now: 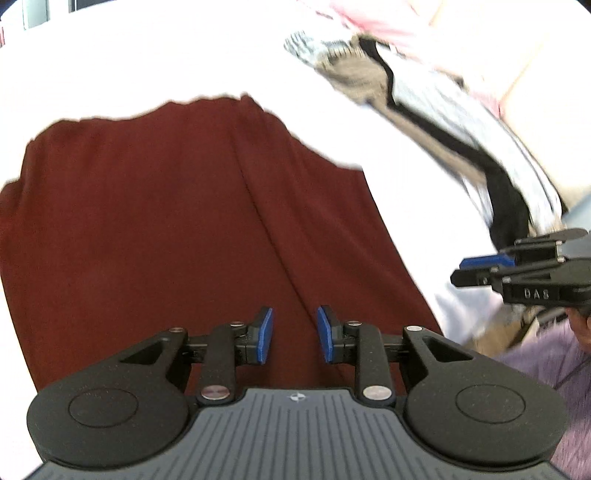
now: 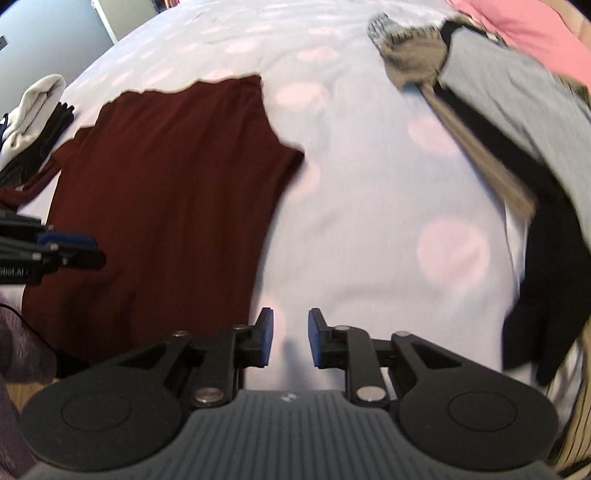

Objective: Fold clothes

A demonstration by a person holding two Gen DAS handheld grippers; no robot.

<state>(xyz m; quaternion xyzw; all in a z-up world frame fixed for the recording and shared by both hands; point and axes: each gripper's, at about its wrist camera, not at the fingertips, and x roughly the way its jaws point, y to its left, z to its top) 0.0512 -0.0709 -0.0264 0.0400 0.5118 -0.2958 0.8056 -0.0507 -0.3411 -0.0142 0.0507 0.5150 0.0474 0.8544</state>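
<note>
The bed (image 2: 369,192), covered by a pale sheet with faint pink spots, is filling both views. The maroon garment (image 2: 166,192) is lying spread flat on this sheet, taken here as the landmark. To the right of the maroon garment, well apart, a pile of clothes (image 2: 517,147) (grey, tan and black pieces, blurred) is running along the bed's edge, with a pink item (image 2: 535,33) lying beyond the pile. To the left of the maroon garment, a small stack of folded clothes (image 2: 33,110) is sitting near its far corner. The left gripper (image 1: 294,334) is hovering over the near part of the maroon garment, its jaws standing parted and gripping nothing. The right gripper (image 2: 290,338) is hovering over bare sheet just right of the maroon garment's near edge, its jaws likewise parted and empty.
</note>
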